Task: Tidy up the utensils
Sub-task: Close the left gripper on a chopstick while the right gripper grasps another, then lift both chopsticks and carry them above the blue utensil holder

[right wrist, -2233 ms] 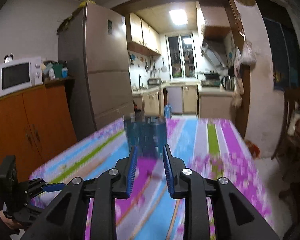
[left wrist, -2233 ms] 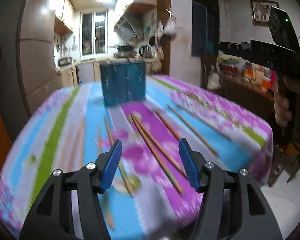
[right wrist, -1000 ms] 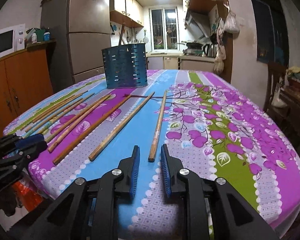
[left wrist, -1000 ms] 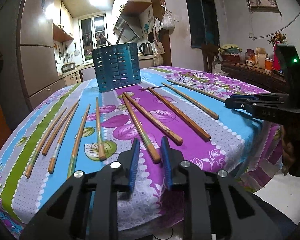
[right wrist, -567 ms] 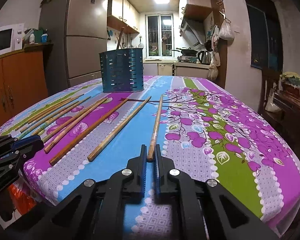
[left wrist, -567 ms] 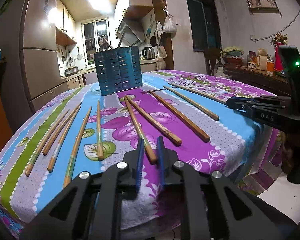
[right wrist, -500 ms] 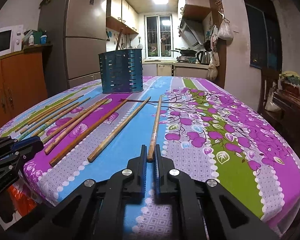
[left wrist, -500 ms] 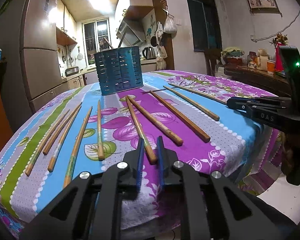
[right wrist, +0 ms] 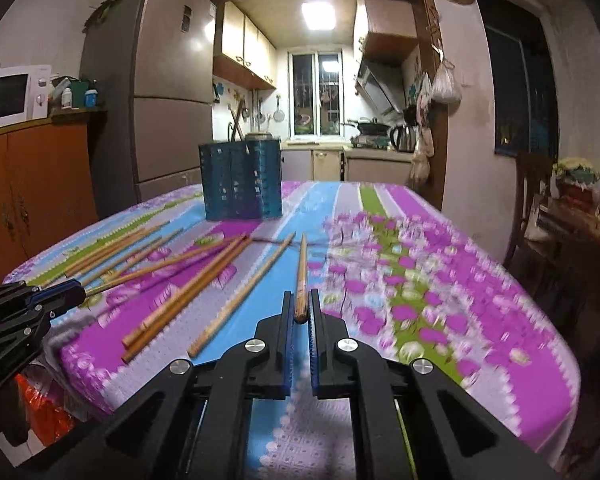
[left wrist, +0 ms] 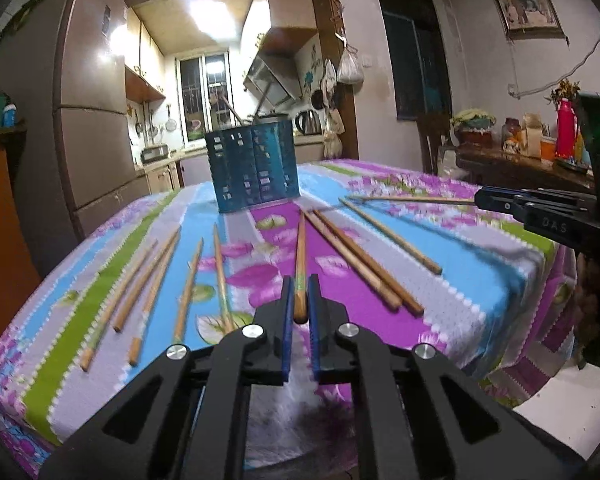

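We were in a lived-in home, in a dining area opening onto a small kitchen. A tall fridge [right wrist: 168,92] and a microwave [right wrist: 10,94] on an orange cabinet [right wrist: 32,188] stood to one side, while wall cupboards [right wrist: 244,54], a range hood [right wrist: 380,84], a kettle [right wrist: 404,136] and hanging utensils lined the kitchen beyond. A floral cloth covered the counter [right wrist: 400,272], and a framed picture [left wrist: 526,8] hung above a cluttered sideboard [left wrist: 524,168].

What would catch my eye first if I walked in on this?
Probably the wooden chopsticks scattered across the bright floral tablecloth. Each gripper, left and right, has its jaws closed on one chopstick's near end, and a blue slotted holder stands at the far end.
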Action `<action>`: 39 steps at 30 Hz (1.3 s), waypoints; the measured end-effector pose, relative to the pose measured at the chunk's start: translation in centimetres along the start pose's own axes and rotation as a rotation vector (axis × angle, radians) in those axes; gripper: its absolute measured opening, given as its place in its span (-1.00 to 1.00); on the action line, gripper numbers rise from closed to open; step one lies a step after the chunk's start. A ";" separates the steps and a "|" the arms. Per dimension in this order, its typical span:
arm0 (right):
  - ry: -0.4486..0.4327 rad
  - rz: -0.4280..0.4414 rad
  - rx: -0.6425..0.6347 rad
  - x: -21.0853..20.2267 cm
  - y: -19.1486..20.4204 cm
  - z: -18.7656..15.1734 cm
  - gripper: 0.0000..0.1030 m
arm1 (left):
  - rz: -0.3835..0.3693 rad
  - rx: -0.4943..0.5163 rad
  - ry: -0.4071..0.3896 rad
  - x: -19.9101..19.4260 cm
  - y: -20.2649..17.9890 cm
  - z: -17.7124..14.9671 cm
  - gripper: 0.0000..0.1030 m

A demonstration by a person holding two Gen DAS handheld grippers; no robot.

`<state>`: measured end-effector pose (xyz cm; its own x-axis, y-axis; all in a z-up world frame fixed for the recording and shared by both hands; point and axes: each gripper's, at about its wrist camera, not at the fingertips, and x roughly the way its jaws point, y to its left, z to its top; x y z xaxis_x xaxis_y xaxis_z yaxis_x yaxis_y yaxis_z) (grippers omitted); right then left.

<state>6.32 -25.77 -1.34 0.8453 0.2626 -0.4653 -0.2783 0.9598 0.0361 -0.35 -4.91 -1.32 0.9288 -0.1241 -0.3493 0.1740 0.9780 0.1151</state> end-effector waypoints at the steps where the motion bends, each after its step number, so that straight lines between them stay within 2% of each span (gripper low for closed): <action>1: -0.010 0.004 -0.013 -0.4 0.0 0.6 -0.85 | 0.003 0.001 -0.008 -0.2 0.2 0.3 -0.89; 10: -0.100 0.024 -0.095 -2.6 0.3 5.5 -0.85 | 0.034 0.011 -0.124 -2.1 1.4 5.0 -0.89; 15: -0.154 0.040 -0.122 -3.4 0.0 9.1 -0.85 | 0.030 0.031 -0.201 -2.5 1.7 8.6 -0.89; 18: -0.166 0.051 -0.139 -3.2 -0.2 11.1 -0.85 | 0.019 0.038 -0.221 -1.9 2.0 10.8 -0.89; 27: -0.125 0.086 -0.146 -0.5 -1.2 15.9 -0.85 | -0.024 0.020 -0.209 1.0 3.3 15.7 -0.89; 39: -0.062 0.129 -0.121 2.4 -1.5 19.5 -0.85 | -0.070 -0.015 -0.163 3.4 5.0 19.1 -0.89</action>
<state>17.65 -24.67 14.73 0.8245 0.3921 -0.4079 -0.4360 0.8998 -0.0164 9.94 -3.60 15.80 0.9555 -0.2169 -0.2002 0.2368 0.9681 0.0816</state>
